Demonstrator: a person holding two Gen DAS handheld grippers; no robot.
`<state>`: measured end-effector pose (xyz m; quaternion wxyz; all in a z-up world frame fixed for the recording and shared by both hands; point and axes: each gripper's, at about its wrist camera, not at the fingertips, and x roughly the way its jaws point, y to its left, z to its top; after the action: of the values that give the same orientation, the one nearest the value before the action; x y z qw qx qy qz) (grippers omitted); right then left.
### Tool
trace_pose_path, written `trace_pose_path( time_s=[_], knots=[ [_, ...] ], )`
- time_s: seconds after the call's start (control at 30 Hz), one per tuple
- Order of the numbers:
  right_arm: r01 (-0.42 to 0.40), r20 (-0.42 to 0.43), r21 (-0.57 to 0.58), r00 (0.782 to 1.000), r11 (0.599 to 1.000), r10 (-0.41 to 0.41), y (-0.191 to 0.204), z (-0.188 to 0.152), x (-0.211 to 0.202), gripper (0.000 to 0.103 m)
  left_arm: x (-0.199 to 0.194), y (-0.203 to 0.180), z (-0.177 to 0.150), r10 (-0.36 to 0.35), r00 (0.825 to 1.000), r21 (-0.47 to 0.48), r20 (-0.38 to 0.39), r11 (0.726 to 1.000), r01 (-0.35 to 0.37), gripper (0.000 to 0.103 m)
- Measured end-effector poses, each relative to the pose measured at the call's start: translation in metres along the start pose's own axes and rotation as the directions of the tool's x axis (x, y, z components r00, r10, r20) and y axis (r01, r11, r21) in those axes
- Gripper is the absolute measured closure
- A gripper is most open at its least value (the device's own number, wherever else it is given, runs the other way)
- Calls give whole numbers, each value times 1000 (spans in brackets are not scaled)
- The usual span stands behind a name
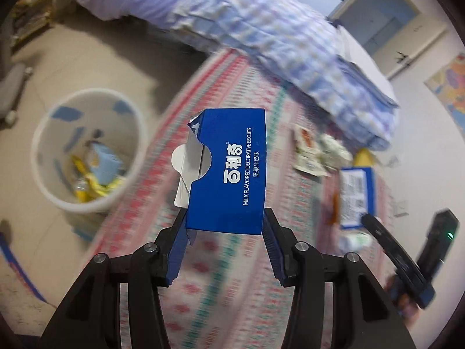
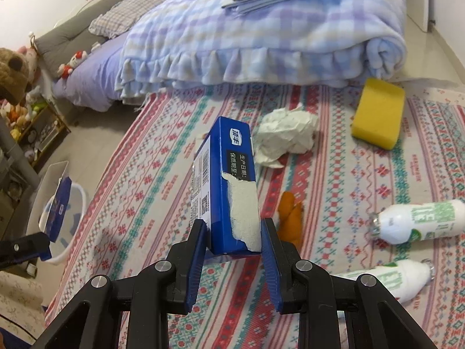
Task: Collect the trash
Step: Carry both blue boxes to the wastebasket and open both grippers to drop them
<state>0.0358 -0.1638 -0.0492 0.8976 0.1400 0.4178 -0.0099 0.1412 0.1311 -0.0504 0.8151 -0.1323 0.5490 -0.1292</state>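
My left gripper (image 1: 225,221) is shut on a torn blue biscuit box (image 1: 229,168), held above the patterned bed cover near its edge. A white trash bin (image 1: 87,148) with wrappers inside stands on the floor to the left. My right gripper (image 2: 234,240) is shut on a second blue box (image 2: 229,192) with a torn end, above the bed cover. That box also shows in the left wrist view (image 1: 356,197). On the cover lie crumpled white paper (image 2: 286,136), a yellow sponge (image 2: 377,116), an orange wrapper (image 2: 289,218) and two white bottles (image 2: 415,221) (image 2: 392,279).
A folded checked quilt (image 2: 261,40) lies across the far part of the bed. The bin shows at the left in the right wrist view (image 2: 62,218), with the left gripper over it. Soft toys and a shelf (image 2: 26,110) stand at far left.
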Motion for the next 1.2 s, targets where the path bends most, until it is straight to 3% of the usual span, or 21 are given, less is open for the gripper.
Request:
trace_pose_path(
  time_s=[0.4, 0.63, 1.0, 1.2],
  knots=[
    [-98, -44, -77, 994, 992, 95, 61, -16, 22, 69, -7, 78, 25, 48, 999, -194, 5, 980, -47, 51],
    [-175, -81, -88, 982, 981, 168, 103, -20, 48, 69, 1, 119, 29, 43, 999, -312, -17, 949, -47, 51],
    [-281, -119, -86, 955, 956, 270, 164, -19, 84, 69, 11, 148, 41, 49, 999, -395, 22, 918, -37, 48],
    [-323, -128, -76, 941, 943, 312, 196, -12, 104, 69, 23, 164, 41, 47, 999, -441, 5, 897, -40, 48]
  ],
)
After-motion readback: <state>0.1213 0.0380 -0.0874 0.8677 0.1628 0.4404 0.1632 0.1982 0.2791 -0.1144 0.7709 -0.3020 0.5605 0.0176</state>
